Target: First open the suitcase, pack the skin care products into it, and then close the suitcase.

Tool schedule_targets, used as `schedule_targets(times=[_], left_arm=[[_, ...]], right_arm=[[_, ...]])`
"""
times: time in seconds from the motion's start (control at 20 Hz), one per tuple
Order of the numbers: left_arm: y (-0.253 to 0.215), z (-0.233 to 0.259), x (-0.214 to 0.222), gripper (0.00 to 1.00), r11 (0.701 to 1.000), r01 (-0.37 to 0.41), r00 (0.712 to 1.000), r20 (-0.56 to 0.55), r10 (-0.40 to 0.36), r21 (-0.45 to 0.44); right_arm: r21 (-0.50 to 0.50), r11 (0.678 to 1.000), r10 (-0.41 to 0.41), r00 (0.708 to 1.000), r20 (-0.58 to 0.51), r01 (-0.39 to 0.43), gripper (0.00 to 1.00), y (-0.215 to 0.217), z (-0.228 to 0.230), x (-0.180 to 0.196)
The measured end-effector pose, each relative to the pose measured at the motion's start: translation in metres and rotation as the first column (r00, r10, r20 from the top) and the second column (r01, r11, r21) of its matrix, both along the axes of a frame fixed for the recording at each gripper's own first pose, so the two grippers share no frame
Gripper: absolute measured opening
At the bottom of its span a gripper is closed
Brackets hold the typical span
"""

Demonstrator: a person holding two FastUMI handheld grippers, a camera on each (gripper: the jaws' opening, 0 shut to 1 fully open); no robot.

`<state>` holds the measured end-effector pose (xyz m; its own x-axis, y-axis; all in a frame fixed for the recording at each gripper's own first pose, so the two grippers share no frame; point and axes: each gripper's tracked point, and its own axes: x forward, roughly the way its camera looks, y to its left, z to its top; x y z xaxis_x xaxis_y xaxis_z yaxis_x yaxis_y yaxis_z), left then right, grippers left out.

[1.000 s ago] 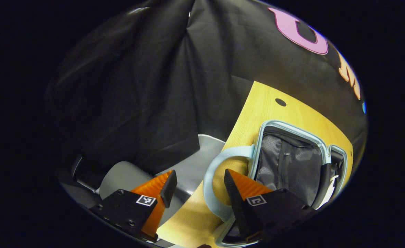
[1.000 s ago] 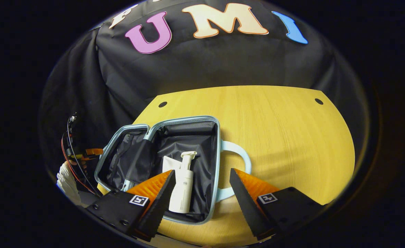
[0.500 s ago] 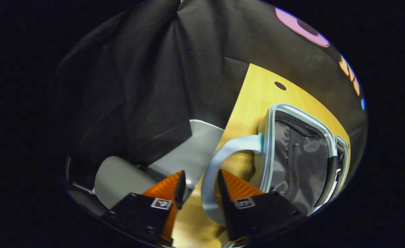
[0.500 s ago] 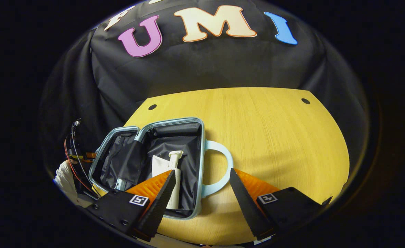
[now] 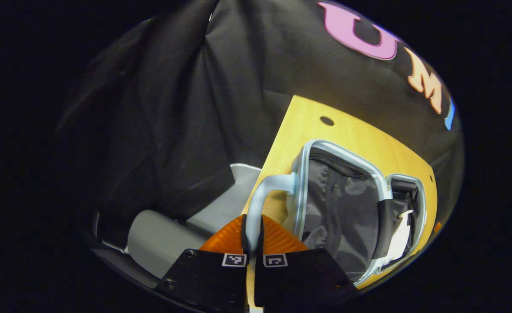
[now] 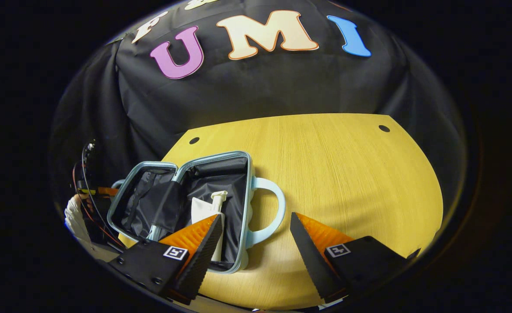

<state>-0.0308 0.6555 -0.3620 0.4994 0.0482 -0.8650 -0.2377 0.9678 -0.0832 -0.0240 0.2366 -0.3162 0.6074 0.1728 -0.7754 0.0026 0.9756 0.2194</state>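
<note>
L claw clamps suitcase handle.

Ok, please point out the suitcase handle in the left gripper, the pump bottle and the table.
suitcase handle (image 5: 269,186): left gripper view, on the upper bend of the loop.
pump bottle (image 6: 218,201): right gripper view, on its pump head.
table (image 6: 347,174): right gripper view, on bare wood.

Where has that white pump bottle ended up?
In the right gripper view the white pump bottle lies inside the open suitcase, in the half nearer the light blue handle, partly hidden behind the right gripper.
</note>
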Motion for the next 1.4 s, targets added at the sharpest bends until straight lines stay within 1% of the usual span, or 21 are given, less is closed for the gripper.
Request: schedule_targets(times=[0.1,0.35,0.45,0.5,0.55,0.6,0.7,0.75,0.85,0.9,0.95,1.05,1.1,1.2,1.25,1.3,1.35,1.4], left_arm=[[-0.011,0.032,0.003,0.0,0.999,0.027,0.999,0.041,-0.028,0.02],[-0.05,0.088,0.007,0.0,0.996,0.071,0.991,0.11,-0.075,0.046],[-0.069,0.103,0.007,0.0,0.995,0.086,0.987,0.129,-0.092,0.048],[-0.073,0.111,0.012,0.02,0.994,0.096,0.985,0.137,-0.102,0.047],[-0.081,0.12,0.015,0.0,0.993,0.104,0.982,0.153,-0.111,0.05],[-0.09,0.129,0.019,0.01,0.993,0.111,0.979,0.165,-0.117,0.046],[-0.115,0.148,0.024,0.0,0.99,0.14,0.969,0.198,-0.144,0.034],[-0.127,0.157,0.026,0.0,0.987,0.16,0.964,0.212,-0.162,0.027],[-0.156,0.175,0.033,0.0,0.976,0.215,0.946,0.246,-0.213,0.018],[-0.172,0.181,0.037,0.0,0.969,0.246,0.935,0.261,-0.241,0.014],[-0.187,0.186,0.039,0.0,0.963,0.271,0.926,0.27,-0.263,0.008],[-0.216,0.194,0.043,0.0,0.948,0.317,0.909,0.287,-0.302,-0.007],[-0.231,0.198,0.044,0.0,0.942,0.334,0.902,0.301,-0.31,-0.027],[-0.264,0.202,0.047,0.01,0.925,0.373,0.886,0.326,-0.33,-0.076],[-0.279,0.203,0.049,0.0,0.915,0.391,0.878,0.342,-0.336,-0.103],[-0.295,0.205,0.051,0.0,0.904,0.406,0.872,0.353,-0.338,-0.136],[-0.311,0.207,0.051,0.0,0.892,0.418,0.868,0.367,-0.336,-0.171],[-0.326,0.207,0.052,0.0,0.88,0.432,0.864,0.372,-0.34,-0.199]], right_arm=[[0.019,1.0,0.017,1.0,0.009,-0.017,0.99,0.001,0.0,0.002],[0.047,0.997,0.052,0.998,0.027,-0.053,0.99,-0.009,0.004,0.002],[0.057,0.997,0.043,0.998,0.038,-0.045,0.99,-0.021,0.009,0.003],[0.062,0.997,0.035,0.998,0.043,-0.038,0.99,-0.028,0.011,0.004],[0.066,0.997,0.026,0.999,0.045,-0.029,0.99,-0.036,0.012,0.004],[0.07,0.997,0.017,0.999,0.047,-0.021,0.97,-0.043,0.012,0.004],[0.077,0.997,0.0,0.999,0.047,-0.004,0.99,-0.056,0.014,0.004],[0.082,0.997,-0.006,0.999,0.048,0.002,0.97,-0.062,0.014,0.002],[0.086,0.996,-0.015,0.999,0.047,0.011,0.97,-0.073,0.014,0.001],[0.087,0.996,-0.018,0.999,0.045,0.014,0.99,-0.078,0.013,-0.001],[0.088,0.996,-0.021,0.999,0.044,0.017,0.97,-0.082,0.013,-0.003],[0.088,0.996,-0.03,0.998,0.05,0.026,0.97,-0.092,0.015,-0.007],[0.087,0.996,-0.037,0.998,0.054,0.032,0.99,-0.098,0.016,-0.008],[0.087,0.995,-0.056,0.997,0.056,0.051,0.97,-0.111,0.017,-0.013],[0.086,0.994,-0.067,0.996,0.056,0.063,0.97,-0.118,0.018,-0.016],[0.087,0.993,-0.079,0.995,0.055,0.074,0.99,-0.124,0.018,-0.018],[0.086,0.993,-0.089,0.995,0.055,0.084,0.97,-0.13,0.019,-0.021],[0.082,0.992,-0.097,0.994,0.054,0.093,0.99,-0.137,0.019,-0.024]])
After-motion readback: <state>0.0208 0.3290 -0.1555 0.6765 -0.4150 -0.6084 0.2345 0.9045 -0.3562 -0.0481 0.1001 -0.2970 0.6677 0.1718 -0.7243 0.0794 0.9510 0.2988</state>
